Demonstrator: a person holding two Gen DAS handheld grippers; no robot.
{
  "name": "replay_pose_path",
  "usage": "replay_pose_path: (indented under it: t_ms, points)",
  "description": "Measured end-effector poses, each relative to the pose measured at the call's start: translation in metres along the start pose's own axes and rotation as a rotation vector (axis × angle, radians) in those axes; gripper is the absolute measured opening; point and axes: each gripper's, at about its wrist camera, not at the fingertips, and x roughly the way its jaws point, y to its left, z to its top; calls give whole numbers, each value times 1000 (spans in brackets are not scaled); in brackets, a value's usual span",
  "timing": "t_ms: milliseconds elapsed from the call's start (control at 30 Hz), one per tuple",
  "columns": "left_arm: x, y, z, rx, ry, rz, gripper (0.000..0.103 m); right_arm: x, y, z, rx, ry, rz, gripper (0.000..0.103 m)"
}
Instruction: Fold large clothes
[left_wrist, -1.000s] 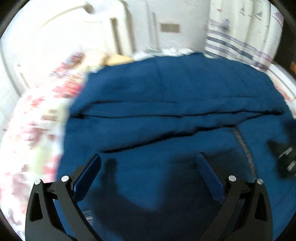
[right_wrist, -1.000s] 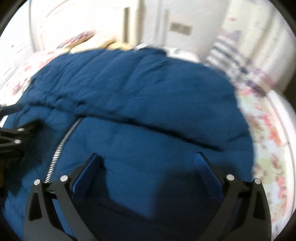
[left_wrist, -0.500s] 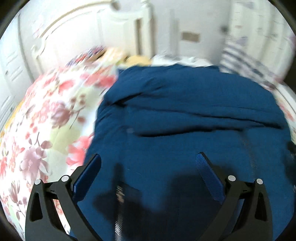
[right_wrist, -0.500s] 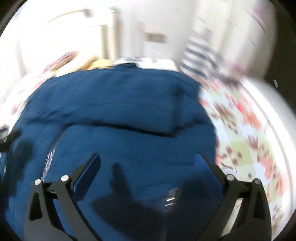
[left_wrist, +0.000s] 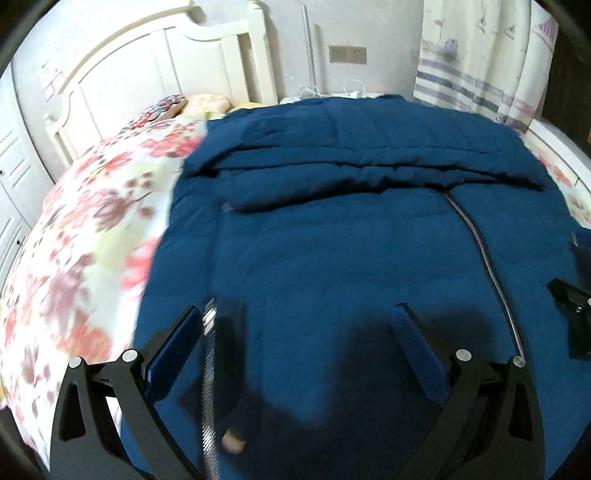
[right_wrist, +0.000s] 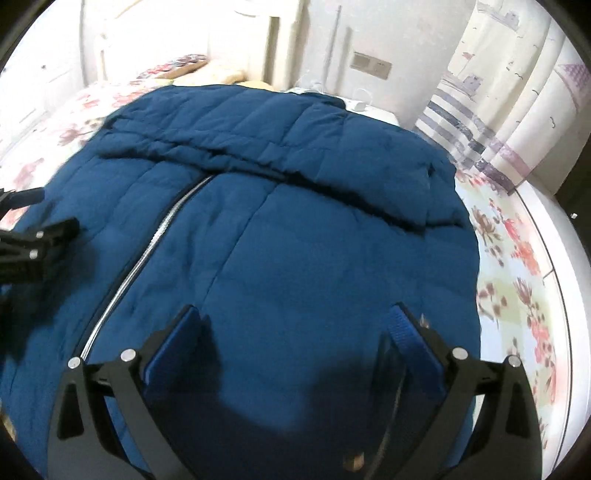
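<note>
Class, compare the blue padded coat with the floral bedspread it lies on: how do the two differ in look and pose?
The blue coat is one plain dark colour; the floral bedspread is pale with pink and red flowers. The coat has quilted seams and a metal zipper; the bedspread shows neither. The coat lies on top, partly folded; the bedspread lies spread beneath. Both are soft fabric.

Floral bedspread (left_wrist: 92, 206), white headboard (left_wrist: 155, 59), striped curtain (left_wrist: 476, 59), wall socket (left_wrist: 347, 54).

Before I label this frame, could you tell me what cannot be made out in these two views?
- Blue padded coat: near hem, both views, hidden behind the open left gripper and right gripper and cut off.
- Sleeves: neither view shows them separately.
- Floral bedspread: left view, motion-blurred.
- Wall plate: too small to read.
</note>
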Motion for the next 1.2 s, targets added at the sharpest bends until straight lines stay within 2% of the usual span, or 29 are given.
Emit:
replay_pose_path:
  t_ms: [100,200,267,300,400,500,567,600,667,733,800,867,967,1033,1067,1100,1200]
  points:
    - [-2,8,-19,21,16,59,99,-1,2,-20,-37,36,5,100]
    - [12,23,-15,-50,61,-2,99,6,-5,-24,25,39,49,100]
    - [5,25,-13,-48,53,53,98,1,0,-25,13,43,1,100]
    - [-4,21,-14,-32,31,71,98,-8,6,-26,-2,27,-27,100]
    - [-32,5,-19,1,-18,-15,98,-36,23,-30,-55,-38,28,100]
    - [-57,-30,-36,110,-56,-82,98,-49,47,-46,-148,-40,62,100]
    - [-48,-49,-44,177,-34,-48,99,-40,56,-53,-193,-3,71,100]
    - [-36,-59,-51,196,-8,-24,99,-31,57,-58,-175,19,69,100]
    - [-30,-53,-51,153,-10,-55,99,-27,49,-59,-102,29,119,100]
    - [-30,-45,-49,114,15,-78,99,-31,45,-59,-88,38,110,100]
    - [-40,-37,-49,96,-12,-48,99,-47,46,-62,-106,18,57,100]
    - [-49,-23,-53,77,-35,-18,99,-64,39,-67,-100,-20,42,100]
    - [-47,3,-67,35,-9,49,99,-65,17,-79,-76,-9,32,100]
    - [-41,18,-75,-18,17,24,99,-50,3,-94,-21,41,68,100]
    - [-39,24,-78,-49,14,-7,99,-47,-7,-101,38,24,116,101]
    - [-40,26,-79,-58,13,-10,99,-48,-8,-102,45,12,118,101]
    - [-50,22,-78,-35,6,41,99,-61,0,-99,12,9,40,100]
